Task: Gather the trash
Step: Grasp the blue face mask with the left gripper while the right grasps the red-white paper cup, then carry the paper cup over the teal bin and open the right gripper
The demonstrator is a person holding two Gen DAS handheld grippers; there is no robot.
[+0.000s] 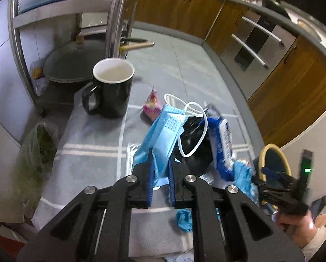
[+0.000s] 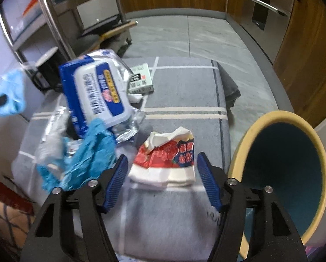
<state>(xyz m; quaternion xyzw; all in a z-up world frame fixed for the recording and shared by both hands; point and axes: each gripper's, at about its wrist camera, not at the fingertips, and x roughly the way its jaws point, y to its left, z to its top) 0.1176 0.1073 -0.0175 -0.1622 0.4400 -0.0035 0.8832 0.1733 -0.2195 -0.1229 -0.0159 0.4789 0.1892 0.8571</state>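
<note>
My left gripper [image 1: 162, 166] is shut on a light blue face mask [image 1: 163, 128], which hangs lifted above the grey checked cloth [image 1: 93, 152]; its white ear loops dangle over a black bag [image 1: 193, 139]. The mask also shows at the far left of the right wrist view [image 2: 11, 91]. My right gripper [image 2: 163, 170] stands open over a crumpled red and white paper cup [image 2: 165, 159] lying between its blue pads [image 2: 117, 174], with a gap on each side. A round bin [image 2: 246, 139] with a yellow rim and dark teal inside stands just right of it.
On the cloth lie a blue wet-wipes pack [image 2: 97, 91], a crumpled blue glove [image 2: 91, 159], a small white box [image 2: 141, 78], a pink wrapper [image 1: 152, 107] and a black mug [image 1: 110, 91]. A metal rack [image 1: 115, 17] stands behind; wooden cabinets [image 1: 294, 91] line the right.
</note>
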